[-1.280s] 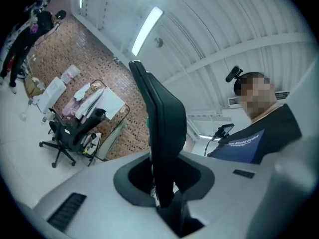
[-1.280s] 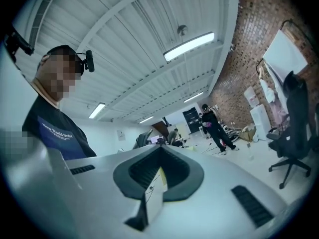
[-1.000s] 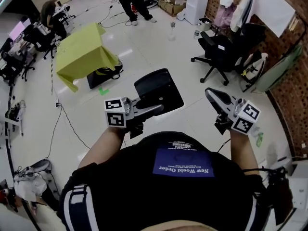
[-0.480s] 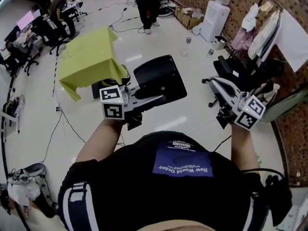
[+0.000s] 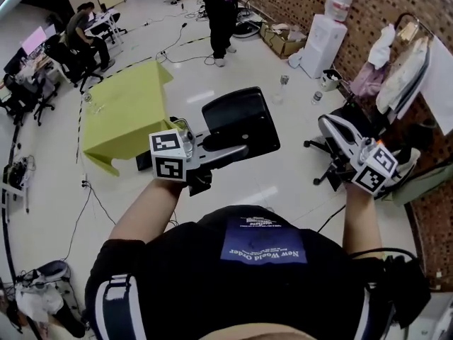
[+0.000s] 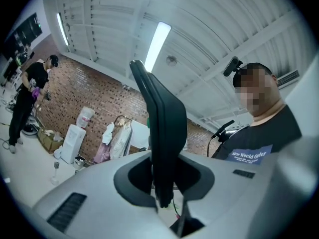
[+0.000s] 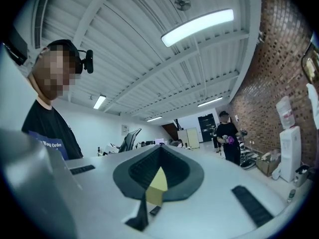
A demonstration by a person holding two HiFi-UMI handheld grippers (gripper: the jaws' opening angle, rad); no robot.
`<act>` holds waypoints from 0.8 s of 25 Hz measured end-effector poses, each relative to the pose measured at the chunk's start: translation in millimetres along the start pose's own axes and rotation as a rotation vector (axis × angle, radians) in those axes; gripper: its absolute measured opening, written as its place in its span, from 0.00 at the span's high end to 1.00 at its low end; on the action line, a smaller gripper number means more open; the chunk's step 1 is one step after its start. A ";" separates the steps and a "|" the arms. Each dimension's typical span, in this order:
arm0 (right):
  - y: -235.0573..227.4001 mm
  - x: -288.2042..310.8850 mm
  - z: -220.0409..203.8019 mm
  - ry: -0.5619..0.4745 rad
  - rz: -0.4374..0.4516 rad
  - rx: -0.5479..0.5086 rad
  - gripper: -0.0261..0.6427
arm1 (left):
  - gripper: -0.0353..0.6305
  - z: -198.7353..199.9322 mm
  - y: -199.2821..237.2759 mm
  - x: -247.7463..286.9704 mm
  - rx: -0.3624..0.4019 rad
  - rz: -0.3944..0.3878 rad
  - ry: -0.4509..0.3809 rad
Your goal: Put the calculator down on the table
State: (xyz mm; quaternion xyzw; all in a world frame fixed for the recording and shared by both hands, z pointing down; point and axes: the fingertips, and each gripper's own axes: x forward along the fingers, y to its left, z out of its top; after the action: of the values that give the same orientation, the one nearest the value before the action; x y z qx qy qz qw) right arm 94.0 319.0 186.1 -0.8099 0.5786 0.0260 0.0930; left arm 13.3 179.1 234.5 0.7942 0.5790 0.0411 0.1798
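The calculator [image 5: 239,122] is a flat black slab, held out over the floor by my left gripper [image 5: 236,151], which is shut on its near edge. In the left gripper view the calculator [image 6: 167,128] stands edge-on, pinched between the jaws of the left gripper [image 6: 162,185]. My right gripper [image 5: 331,127] is at the right, level with the left, shut with nothing in it; the right gripper [image 7: 159,153] shows only a thin slit. The table [image 5: 120,112], covered in yellow-green cloth, stands ahead and to the left, well beyond both grippers.
A black office chair [image 5: 347,129] sits on the floor under my right gripper. A water dispenser [image 5: 325,37] and hanging clothes [image 5: 403,62] line the brick wall. One person [image 5: 219,6] stands beyond the table and another [image 5: 78,27] sits at the far desks. Cables [image 5: 88,190] trail over the floor.
Both grippers have been carried forward across the room, the calculator staying in the left one. The yellow-green table has come nearer and the office chair now lies under the right gripper.
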 end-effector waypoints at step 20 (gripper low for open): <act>-245.8 258.4 9.0 0.067 0.488 -0.035 0.98 | 0.83 114.5 280.3 3.5 0.072 0.435 -0.167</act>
State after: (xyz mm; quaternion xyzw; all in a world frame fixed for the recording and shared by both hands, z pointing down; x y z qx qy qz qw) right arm 411.1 156.7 168.2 -0.6480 0.7593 0.0309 0.0509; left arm 299.4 80.8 220.7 0.9068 0.3783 -0.0077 0.1858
